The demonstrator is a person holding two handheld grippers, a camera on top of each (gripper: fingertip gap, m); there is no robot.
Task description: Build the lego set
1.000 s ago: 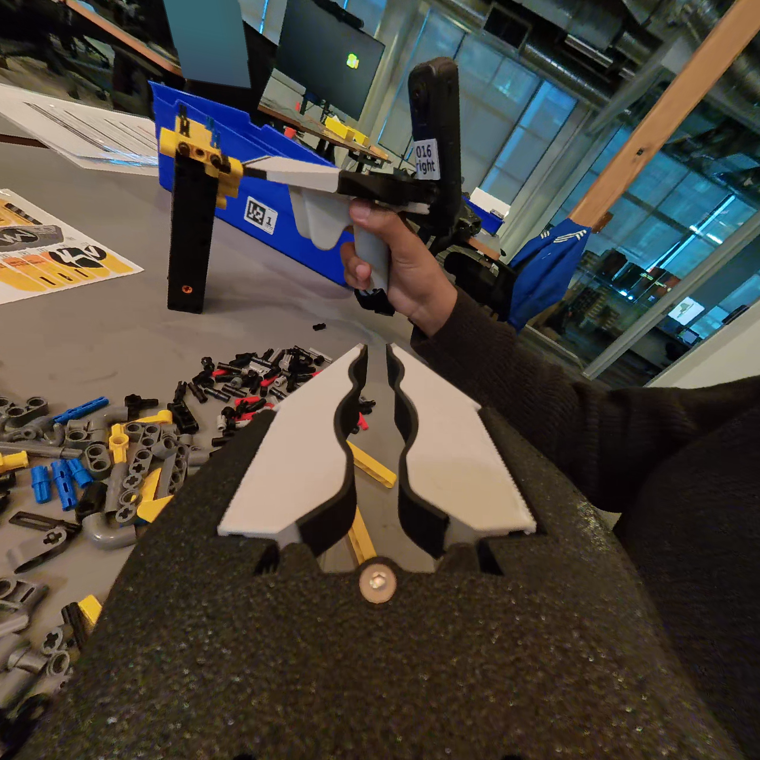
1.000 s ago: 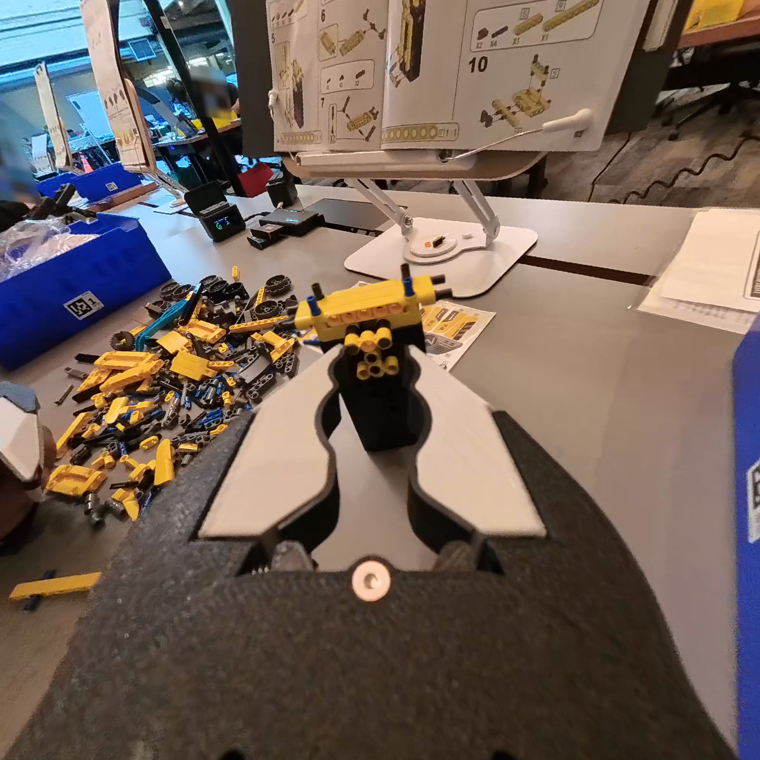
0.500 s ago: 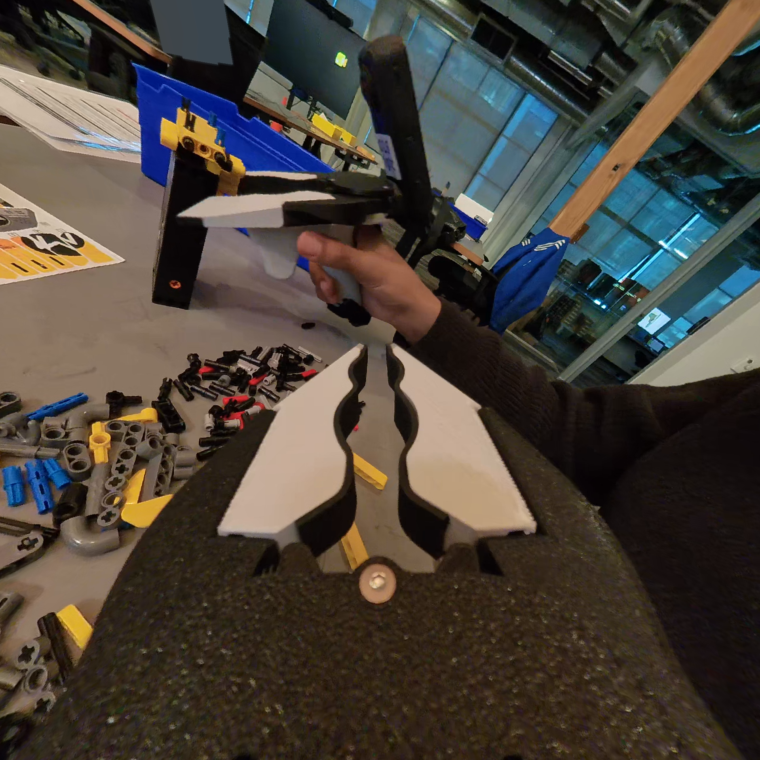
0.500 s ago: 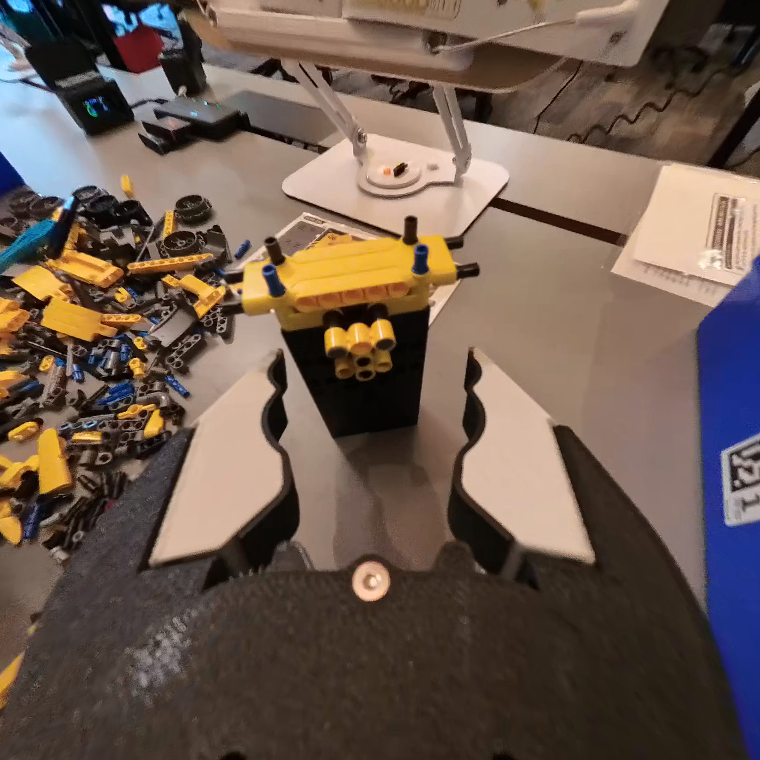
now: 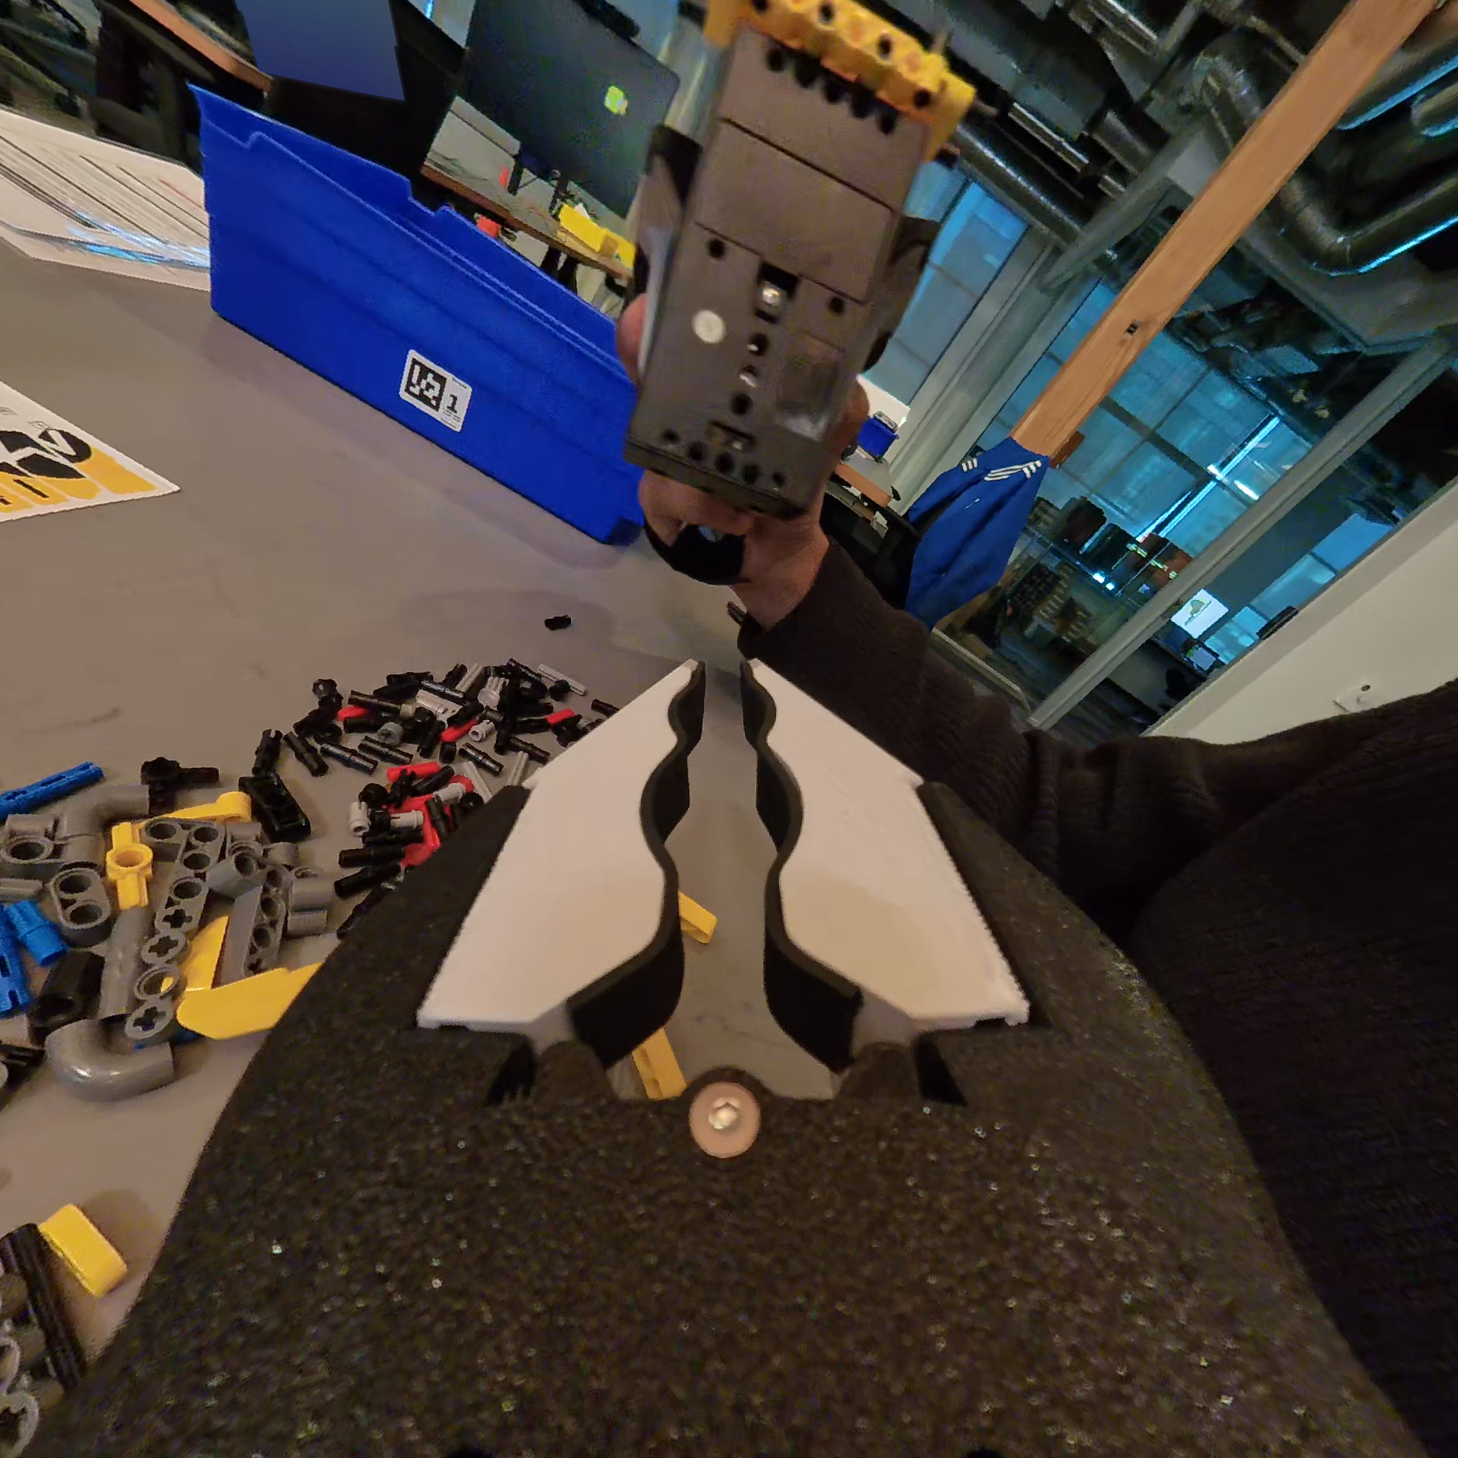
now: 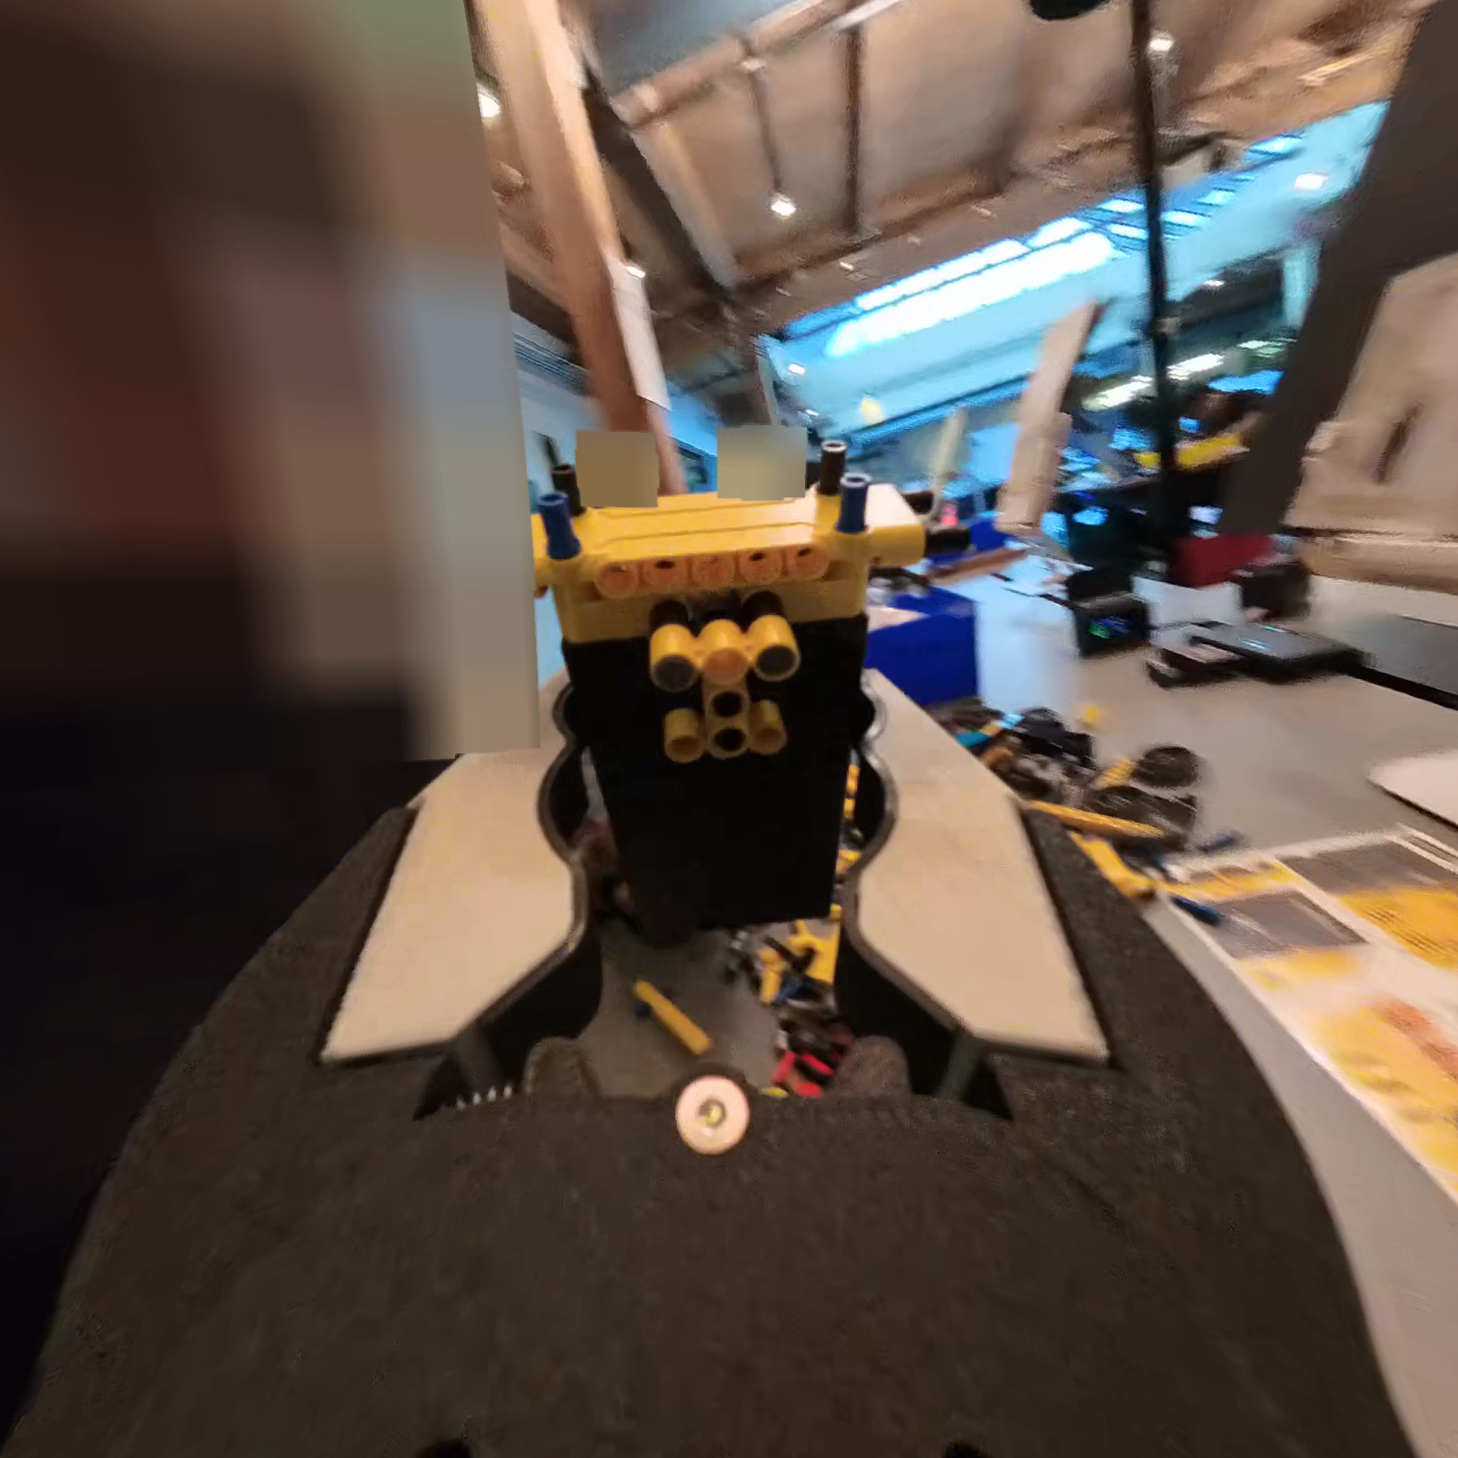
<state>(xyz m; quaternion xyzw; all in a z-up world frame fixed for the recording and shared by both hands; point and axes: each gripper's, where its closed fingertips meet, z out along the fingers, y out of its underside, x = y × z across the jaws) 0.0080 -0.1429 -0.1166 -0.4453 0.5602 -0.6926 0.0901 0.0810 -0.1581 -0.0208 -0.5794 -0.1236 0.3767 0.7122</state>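
The right gripper (image 6: 714, 757) is clamped on a black block (image 6: 730, 820) with a yellow beam assembly (image 6: 718, 552) on its top. The two fingers (image 6: 465, 907) press on the left and right sides of the block, and the block stands upright between them, above the table (image 6: 1049, 678). Short blue and black pins stick up from the corners of the yellow part. This view is blurred, so I think the block is lifted free of the table, but the gap under it is not sharp.

In the left wrist view the same block (image 5: 777, 315) shows ahead of and above the left gripper (image 5: 719, 678), with its underside turned to the camera, and a hand (image 5: 757, 544) is behind it. The left gripper is nearly closed, only a narrow slit remains between its tips, and it holds nothing. A yellow piece (image 5: 694, 919) lies on the table under its fingers. To the left of this claw lies a heap of small black, red and grey pins (image 5: 442, 757), and further left are grey, yellow and blue connectors (image 5: 150, 891). Beyond the heap, ahead and left, stands a blue bin (image 5: 394, 315) with a white square sticker
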